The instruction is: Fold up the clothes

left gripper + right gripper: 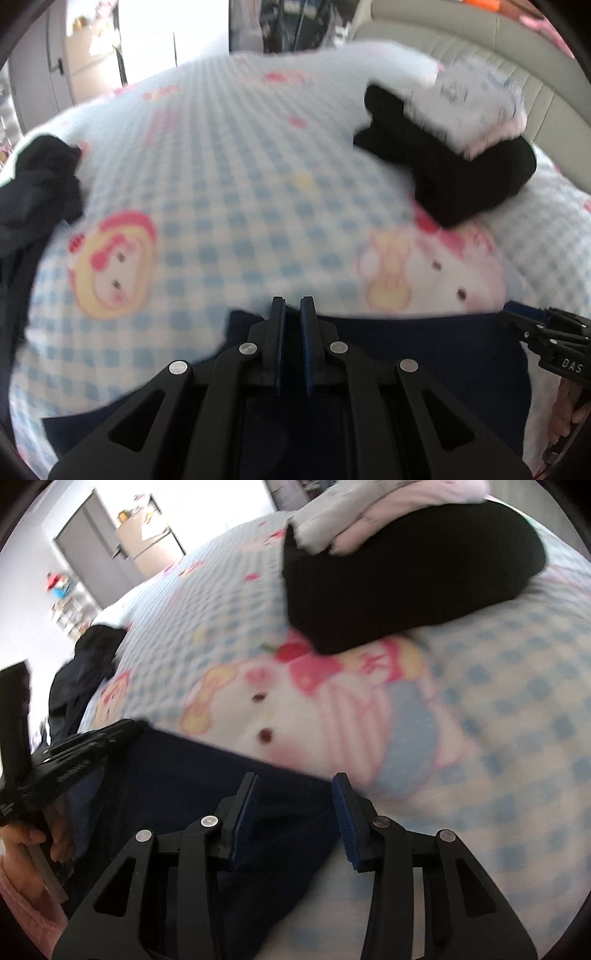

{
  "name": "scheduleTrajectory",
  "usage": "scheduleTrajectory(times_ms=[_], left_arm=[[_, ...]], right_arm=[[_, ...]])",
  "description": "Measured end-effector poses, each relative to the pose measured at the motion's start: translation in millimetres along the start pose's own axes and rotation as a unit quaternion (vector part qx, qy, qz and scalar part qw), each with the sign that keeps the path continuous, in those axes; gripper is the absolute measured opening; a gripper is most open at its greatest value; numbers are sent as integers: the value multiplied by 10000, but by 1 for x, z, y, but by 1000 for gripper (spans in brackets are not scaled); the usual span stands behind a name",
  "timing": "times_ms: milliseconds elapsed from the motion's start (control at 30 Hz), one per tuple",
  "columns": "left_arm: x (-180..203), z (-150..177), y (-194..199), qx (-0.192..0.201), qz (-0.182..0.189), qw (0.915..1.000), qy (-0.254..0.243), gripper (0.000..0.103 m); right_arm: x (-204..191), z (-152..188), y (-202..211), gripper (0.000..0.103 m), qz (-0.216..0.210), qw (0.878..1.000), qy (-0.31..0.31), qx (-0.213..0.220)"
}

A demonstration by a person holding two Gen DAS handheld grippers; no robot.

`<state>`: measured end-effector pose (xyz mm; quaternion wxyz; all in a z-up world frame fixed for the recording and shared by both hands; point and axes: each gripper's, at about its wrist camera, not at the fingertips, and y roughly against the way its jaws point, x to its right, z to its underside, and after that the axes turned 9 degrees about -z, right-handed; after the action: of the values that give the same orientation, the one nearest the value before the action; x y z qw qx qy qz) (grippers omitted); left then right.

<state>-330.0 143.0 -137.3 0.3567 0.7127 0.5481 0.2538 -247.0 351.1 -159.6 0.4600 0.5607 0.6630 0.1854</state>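
A dark navy garment (406, 354) lies along the near edge of the bed. In the left wrist view my left gripper (293, 304) is shut on its upper edge, with a thin fold of navy cloth between the blue pads. My right gripper (295, 797) stands open over the same navy garment (192, 775); the cloth's right edge runs between its fingers, and the pads do not press on it. The left gripper (79, 755) shows at the left of the right wrist view, held by a hand (33, 845) with a pink sleeve.
The bed has a blue-checked cover (229, 155) with cartoon figures. Far right, a folded black garment (461, 177) carries folded white and pink clothes (480, 110). A loose heap of black clothes (40, 184) lies at the bed's left edge. A beige padded headboard (535, 85) rises behind.
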Motion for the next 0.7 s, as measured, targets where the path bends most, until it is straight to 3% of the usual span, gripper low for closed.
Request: scheduleTrajectory(times_ms=[133,233,300,400,467,567,700], left_arm=[[0,-3,-2,-153,97,9998,-123,19],[4,9,-11,-492,236,9977,-396,20],[9,15,-10,-453,164,9972,-579,20],[13,17,-10,-340,9,9972,-673,19],[13,14,-12,-315,-35,9973,-659,15],[12,6,-17,-299,-136,9973,-658,14],[8,-5,-27,-346,-330,9963,-715,9]], right_arm=[[10,-2,7,43,107,9999,-74,-84],[21,-1,7,43,-4,9993,-303,-236],[25,0,8,44,-53,9987,-394,-305],[23,1,12,44,17,9991,-320,-292],[21,2,12,52,50,9992,-274,-273],[18,4,4,52,31,9991,-214,-372],[17,5,-2,50,362,9987,-38,-356]])
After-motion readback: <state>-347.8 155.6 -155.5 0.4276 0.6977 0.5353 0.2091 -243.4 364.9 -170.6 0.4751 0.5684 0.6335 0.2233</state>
